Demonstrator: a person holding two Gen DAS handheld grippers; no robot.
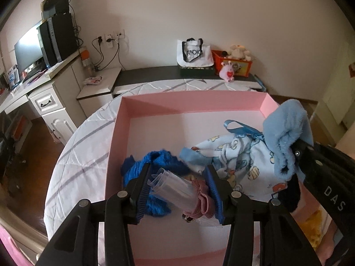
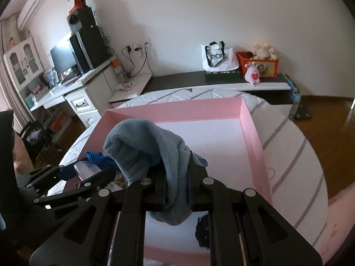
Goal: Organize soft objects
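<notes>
A big pink box (image 1: 115,133) lies open on the bed; it also shows in the right wrist view (image 2: 253,133). My left gripper (image 1: 177,177) is low inside it, jaws closed on a clear plastic packet with a pink item (image 1: 177,190). A dark blue knit piece (image 1: 142,166) and a printed baby cloth with a blue ribbon (image 1: 239,155) lie in the box. My right gripper (image 2: 175,166) is shut on a light blue fleece cloth (image 2: 150,146), held above the box's near right part; the cloth also shows in the left wrist view (image 1: 286,133).
The bed has a white sheet with grey stripes (image 1: 77,155). Behind it a dark bench (image 1: 155,73) holds a white tote bag (image 1: 193,53), an orange toy box (image 1: 235,63) and a pink plush (image 1: 227,72). A white desk with a monitor (image 1: 28,48) stands left. A yellow item (image 1: 315,230) lies at lower right.
</notes>
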